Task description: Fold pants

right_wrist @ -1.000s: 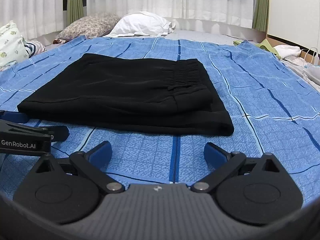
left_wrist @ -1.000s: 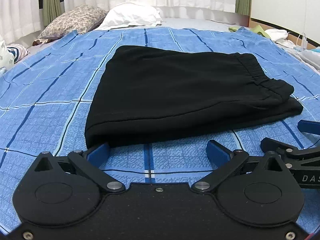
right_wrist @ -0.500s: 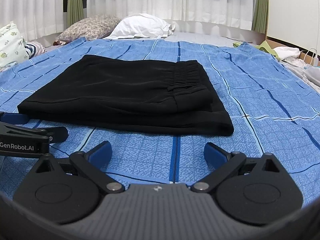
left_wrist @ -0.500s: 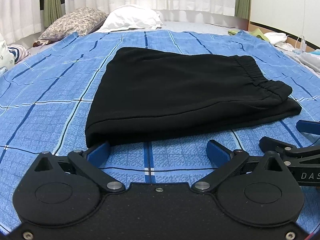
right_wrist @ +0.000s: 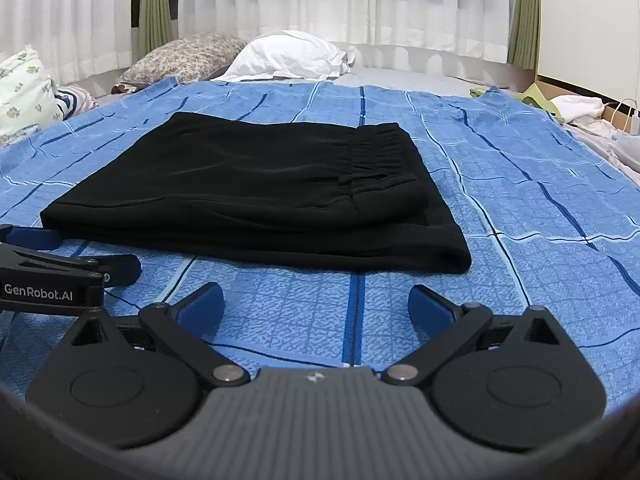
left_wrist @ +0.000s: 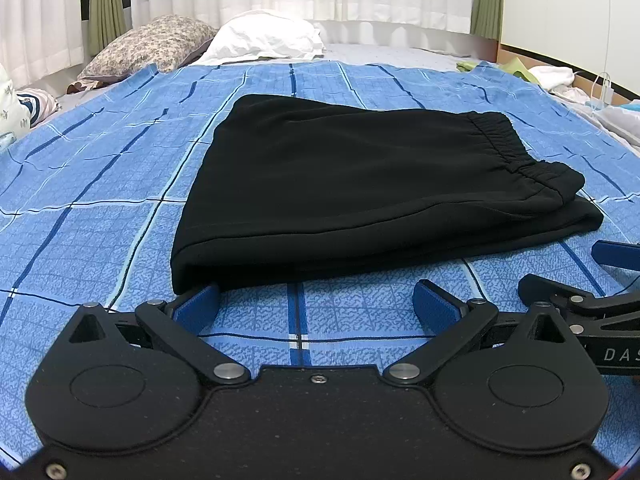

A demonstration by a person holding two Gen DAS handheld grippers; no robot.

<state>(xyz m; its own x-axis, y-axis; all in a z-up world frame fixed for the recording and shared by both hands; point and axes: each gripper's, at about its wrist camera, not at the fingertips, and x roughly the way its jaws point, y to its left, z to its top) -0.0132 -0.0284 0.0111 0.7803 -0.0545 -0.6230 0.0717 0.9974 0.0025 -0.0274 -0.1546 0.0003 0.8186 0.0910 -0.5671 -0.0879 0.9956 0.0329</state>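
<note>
Black pants lie folded into a compact rectangle on a blue checked bedspread, waistband to the right. The left gripper and right gripper sit low just short of the near edge, jaws open and empty. If another fold is due, each should pinch every layer at a near corner, then lift together evenly.
</note>
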